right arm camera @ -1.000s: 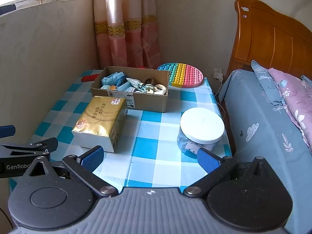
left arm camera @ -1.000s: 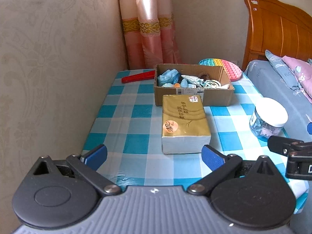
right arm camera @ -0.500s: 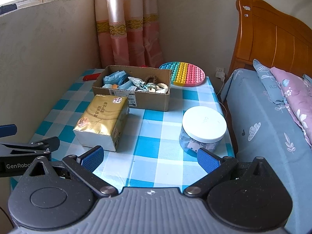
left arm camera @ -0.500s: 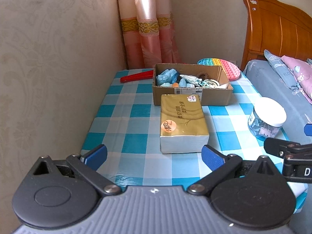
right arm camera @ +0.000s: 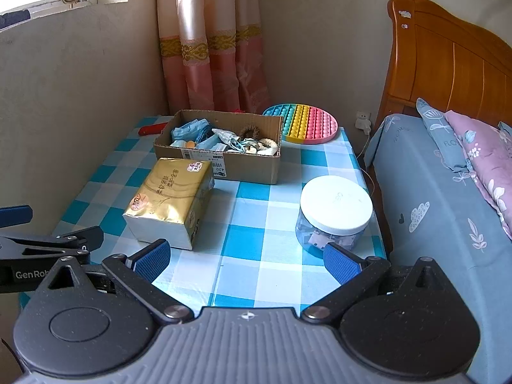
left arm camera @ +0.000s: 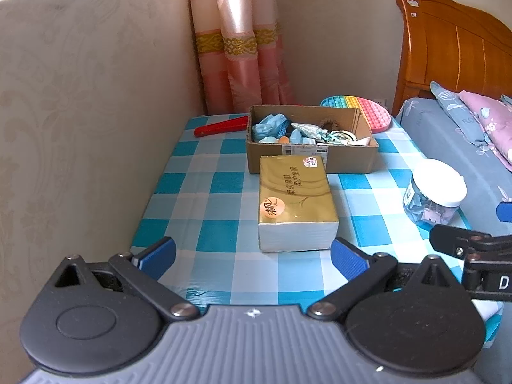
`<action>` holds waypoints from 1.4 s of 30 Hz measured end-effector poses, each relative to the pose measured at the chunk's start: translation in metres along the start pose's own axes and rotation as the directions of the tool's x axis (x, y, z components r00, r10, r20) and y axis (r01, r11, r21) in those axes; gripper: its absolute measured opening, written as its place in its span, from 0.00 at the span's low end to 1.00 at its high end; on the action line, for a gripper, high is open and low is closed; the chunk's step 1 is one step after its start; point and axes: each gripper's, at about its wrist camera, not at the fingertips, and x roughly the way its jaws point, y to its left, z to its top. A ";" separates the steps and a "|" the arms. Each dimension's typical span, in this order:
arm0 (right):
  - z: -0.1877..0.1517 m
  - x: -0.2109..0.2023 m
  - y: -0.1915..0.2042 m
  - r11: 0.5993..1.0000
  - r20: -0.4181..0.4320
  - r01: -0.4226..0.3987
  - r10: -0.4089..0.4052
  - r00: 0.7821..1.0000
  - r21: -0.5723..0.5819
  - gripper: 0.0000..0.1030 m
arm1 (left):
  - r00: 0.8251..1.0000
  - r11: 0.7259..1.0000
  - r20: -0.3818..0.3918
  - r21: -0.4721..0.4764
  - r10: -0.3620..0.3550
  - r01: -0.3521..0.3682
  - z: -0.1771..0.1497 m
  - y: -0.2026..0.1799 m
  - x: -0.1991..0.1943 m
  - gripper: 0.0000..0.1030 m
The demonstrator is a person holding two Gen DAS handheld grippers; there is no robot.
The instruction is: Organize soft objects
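Tissue pack (left arm camera: 296,200), gold wrap, lies flat mid-counter (left arm camera: 204,192), far end touching or just short of cardboard box (left arm camera: 310,156) at 12 o'clock; can't tell which. Box holds soft bits: blue cloth (left arm camera: 268,126), crumpled wrappers, scrunchie etc. Red item (left arm camera: 220,127) at box's 9 o'clock, partly hidden. Rainbow pop mat (right arm camera: 302,124) at box's 2 o'clock, far corner. Clear jar w/ white lid (right arm camera: 336,212) at pack's 3 o'clock, near counter's bed-side edge, apart from pack. Left hand-held gripper (left arm camera: 252,254) wide open, nothing held, hovering at near counter edge, pack straight ahead at 12. Right hand-held gripper (right arm camera: 244,259) also spread wide, empty, jar ahead at 1 o'clock by its right pad (right arm camera: 340,262). Bed (right arm camera: 432,211) along counter's right side.
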 end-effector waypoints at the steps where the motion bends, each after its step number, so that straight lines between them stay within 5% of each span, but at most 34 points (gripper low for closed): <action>1: 0.000 0.000 0.000 1.000 0.001 -0.001 0.001 1.000 0.000 1.00 | 1.000 1.000 -0.001 0.000 0.001 -0.001 0.000 0.000 0.000 0.99; 42: 0.000 -0.002 0.002 1.000 0.008 -0.005 0.005 1.000 -0.006 1.00 | 1.000 1.000 0.005 -0.002 -0.008 0.008 0.001 0.000 -0.001 0.99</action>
